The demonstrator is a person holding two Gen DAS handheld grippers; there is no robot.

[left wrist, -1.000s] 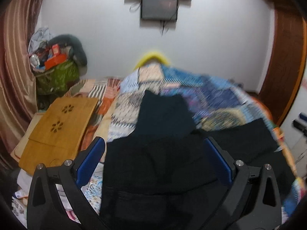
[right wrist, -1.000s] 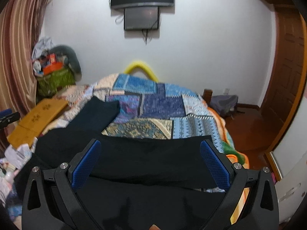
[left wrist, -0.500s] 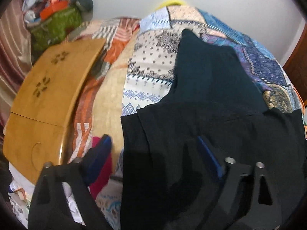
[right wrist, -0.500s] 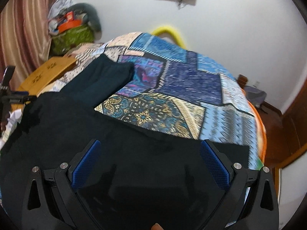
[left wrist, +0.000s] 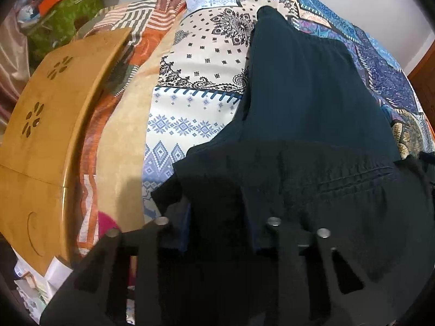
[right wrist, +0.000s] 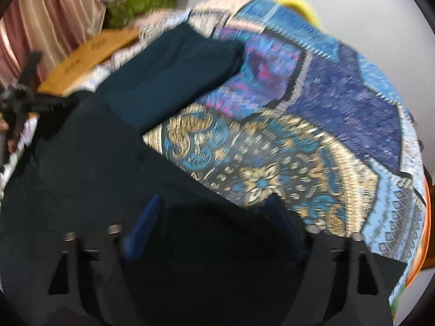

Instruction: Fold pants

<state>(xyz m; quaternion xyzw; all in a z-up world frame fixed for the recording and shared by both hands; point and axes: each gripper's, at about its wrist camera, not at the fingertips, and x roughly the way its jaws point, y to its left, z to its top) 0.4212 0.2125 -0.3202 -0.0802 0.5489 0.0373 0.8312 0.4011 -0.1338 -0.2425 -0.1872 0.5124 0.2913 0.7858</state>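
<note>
Dark pants (left wrist: 299, 179) lie spread on a patchwork bedspread (left wrist: 195, 87); one leg (left wrist: 301, 87) runs away from me. My left gripper (left wrist: 217, 217) is low over the waist corner, its fingers narrowed around the cloth edge and partly hidden in the dark fabric. In the right wrist view the pants (right wrist: 114, 141) fill the lower left, with the other leg under my right gripper (right wrist: 217, 212). That gripper is open, its blue pads wide apart and pressed down at the fabric. The left gripper (right wrist: 24, 100) shows at the far left edge.
A wooden lap tray (left wrist: 46, 125) lies on the bed's left side, with papers below it. A green bag (left wrist: 68, 21) with clutter stands at the back left by a curtain (right wrist: 49, 19). The bed's right edge (right wrist: 424, 233) drops to the floor.
Both grippers have tilted down and dropped from above the bed onto the pants. The left gripper's fingers have narrowed from wide open. The right view is motion-blurred.
</note>
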